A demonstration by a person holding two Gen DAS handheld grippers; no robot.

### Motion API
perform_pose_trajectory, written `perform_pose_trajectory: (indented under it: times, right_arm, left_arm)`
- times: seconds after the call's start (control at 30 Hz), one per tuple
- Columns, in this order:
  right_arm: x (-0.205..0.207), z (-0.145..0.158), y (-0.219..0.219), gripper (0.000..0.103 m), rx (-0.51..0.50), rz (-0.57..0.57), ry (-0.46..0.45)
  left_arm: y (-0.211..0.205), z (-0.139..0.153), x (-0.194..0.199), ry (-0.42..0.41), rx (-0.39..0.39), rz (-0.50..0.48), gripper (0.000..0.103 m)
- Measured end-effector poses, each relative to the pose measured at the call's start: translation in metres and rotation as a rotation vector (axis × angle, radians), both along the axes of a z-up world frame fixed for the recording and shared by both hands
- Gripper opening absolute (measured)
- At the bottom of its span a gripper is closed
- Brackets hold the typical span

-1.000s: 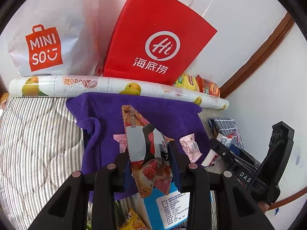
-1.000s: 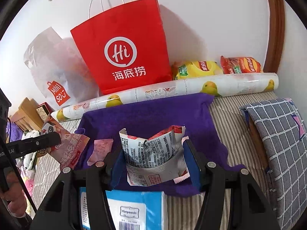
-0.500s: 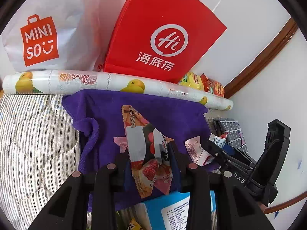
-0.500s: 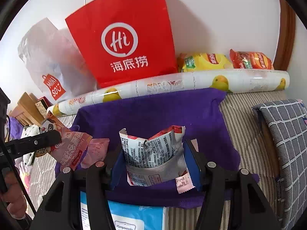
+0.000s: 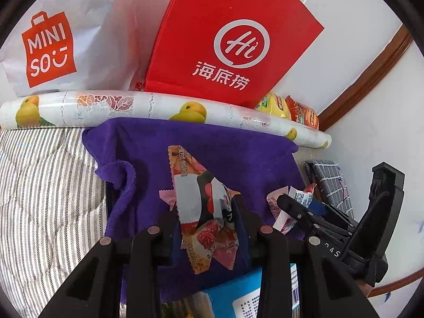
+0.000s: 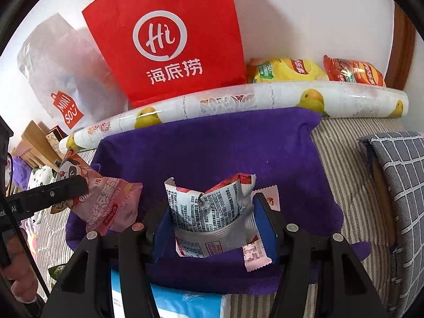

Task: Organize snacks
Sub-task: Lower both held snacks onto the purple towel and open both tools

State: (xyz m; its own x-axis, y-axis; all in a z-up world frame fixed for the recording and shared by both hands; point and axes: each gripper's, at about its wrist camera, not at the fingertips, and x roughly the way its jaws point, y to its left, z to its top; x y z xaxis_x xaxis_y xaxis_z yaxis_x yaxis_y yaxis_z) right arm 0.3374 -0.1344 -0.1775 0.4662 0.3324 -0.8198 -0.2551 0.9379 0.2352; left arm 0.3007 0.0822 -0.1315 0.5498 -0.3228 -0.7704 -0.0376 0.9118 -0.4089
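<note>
My left gripper (image 5: pixel 206 212) is shut on a pink-and-orange panda snack packet (image 5: pixel 196 185), held just above the purple towel (image 5: pixel 225 153). From the right wrist view that same gripper (image 6: pixel 79 185) and packet (image 6: pixel 106 201) hang over the towel's left edge. My right gripper (image 6: pixel 212 212) is shut on a crumpled silver-and-red snack packet (image 6: pixel 209 206) over the towel (image 6: pixel 212 145); from the left wrist view this gripper (image 5: pixel 291 201) sits at the right. Small pink sachets (image 6: pixel 266 194) (image 5: pixel 164 194) lie on the towel.
Behind the towel lie a fruit-print roll (image 6: pixel 238 100), a red paper bag (image 6: pixel 169 39), a white shopping bag (image 5: pixel 53 39) and yellow (image 6: pixel 286 70) and orange (image 6: pixel 352 73) crisp bags. A checked pillow (image 6: pixel 397 180) is right, a blue tissue pack (image 6: pixel 185 302) near, all on striped bedding (image 5: pixel 39 185).
Both grippers have sunk toward the purple towel, each still holding its packet; the towel and bags look closer and larger.
</note>
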Motion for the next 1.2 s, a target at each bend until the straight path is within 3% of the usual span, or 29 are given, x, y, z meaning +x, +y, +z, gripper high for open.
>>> perform_pose_trajectory:
  times: [0.67, 1.0, 1.1, 1.2]
  right_arm:
    - [0.004, -0.016, 0.008, 0.062, -0.035, 0.028, 0.055]
    - [0.001, -0.008, 0.006, 0.064, -0.017, 0.027, 0.042]
    - [-0.001, 0.000, 0.004, 0.065, -0.011, 0.020, 0.026]
    - [-0.006, 0.008, 0.001, 0.066, -0.006, 0.015, 0.007]
  left_arm:
    - [-0.005, -0.019, 0.011, 0.052, 0.006, -0.017, 0.033]
    - [-0.005, -0.021, 0.011, 0.066, 0.007, -0.029, 0.034]
    - [-0.007, -0.020, 0.010, 0.074, 0.014, -0.037, 0.038]
    - [-0.007, -0.015, 0.007, 0.074, 0.031, -0.030, 0.054]
